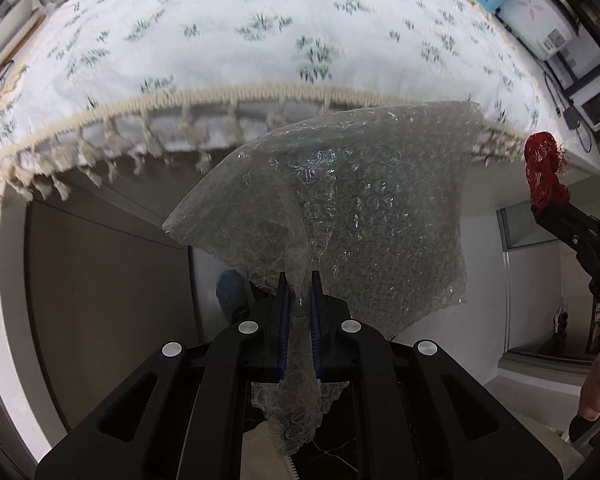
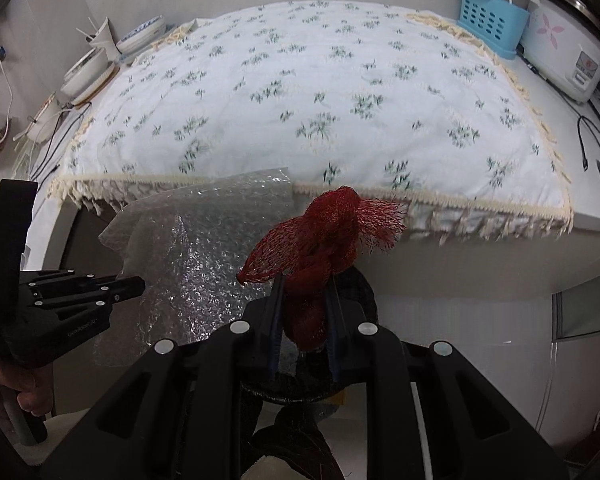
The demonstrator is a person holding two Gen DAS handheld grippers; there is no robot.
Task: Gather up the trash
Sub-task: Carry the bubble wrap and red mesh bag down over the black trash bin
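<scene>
My left gripper [image 1: 299, 280] is shut on a clear sheet of bubble wrap [image 1: 360, 208], held in the air in front of the table's front edge. The wrap also shows in the right wrist view [image 2: 196, 256], with the left gripper [image 2: 140, 286] at its left side. My right gripper [image 2: 303, 284] is shut on a bunched red mesh net bag [image 2: 324, 236], held below the table edge. The net bag [image 1: 544, 168] and the right gripper [image 1: 534, 208] show at the right of the left wrist view.
A table under a white floral cloth with a tasselled fringe [image 2: 300, 92] lies ahead. A blue basket [image 2: 488, 20] and a white rice cooker [image 2: 564, 48] stand at its far right. Bowls and plates [image 2: 92, 68] and cables sit at its left. A dark round bin [image 2: 352, 292] is below the right gripper.
</scene>
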